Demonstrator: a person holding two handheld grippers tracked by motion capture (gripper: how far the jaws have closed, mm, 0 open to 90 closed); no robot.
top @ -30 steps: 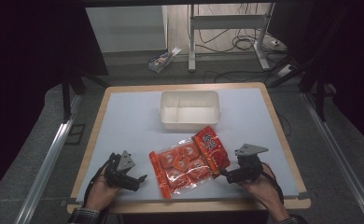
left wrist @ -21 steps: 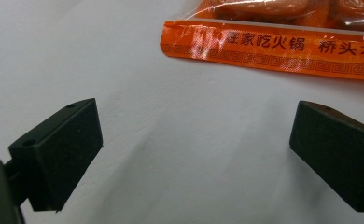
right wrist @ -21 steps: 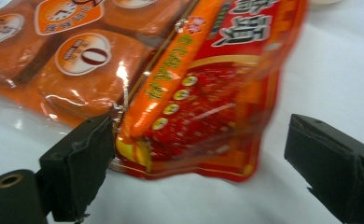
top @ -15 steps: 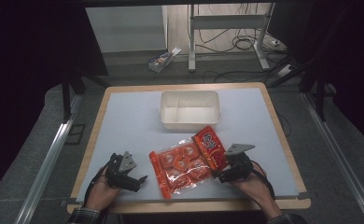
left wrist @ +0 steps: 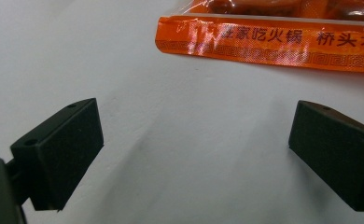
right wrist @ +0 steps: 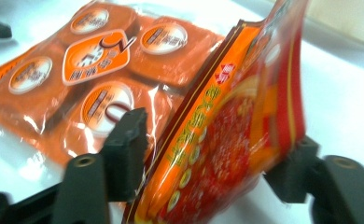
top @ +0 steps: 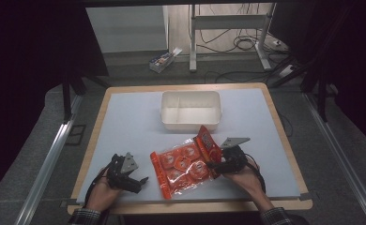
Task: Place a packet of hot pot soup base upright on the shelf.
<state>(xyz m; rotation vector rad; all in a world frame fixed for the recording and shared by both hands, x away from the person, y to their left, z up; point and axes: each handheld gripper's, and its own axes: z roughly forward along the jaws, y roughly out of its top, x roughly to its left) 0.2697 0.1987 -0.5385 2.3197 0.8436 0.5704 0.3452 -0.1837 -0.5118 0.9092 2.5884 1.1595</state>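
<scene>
Now your right tool [top: 215, 164] has slid left across the table [top: 125, 122] since a second ago, from just right of the packets to their right edge, and its jaws have just been closing with the red packet [top: 206, 143] between them. In the right gripper view that red packet [right wrist: 227, 154] stands tilted on edge between the two pads; they look to be touching it on both sides, though the blur keeps me from calling it a firm clamp. The packets themselves lie where they were. Your left tool [top: 133, 180] has not moved: it rests at the near left of the table, jaws wide apart around bare table, with nothing between them.

The orange multipack [top: 179, 164] lies flat in the near middle, its left edge just right of your left tool; in the left gripper view its printed seam [left wrist: 273, 44] runs across the far side, apart from the pads. The white bin [top: 190, 123] sits beyond the packets, near but apart from the red packet's far end. Open table lies to the left of the bin, to its right, and along the right edge beside your right hand [top: 247, 180].
</scene>
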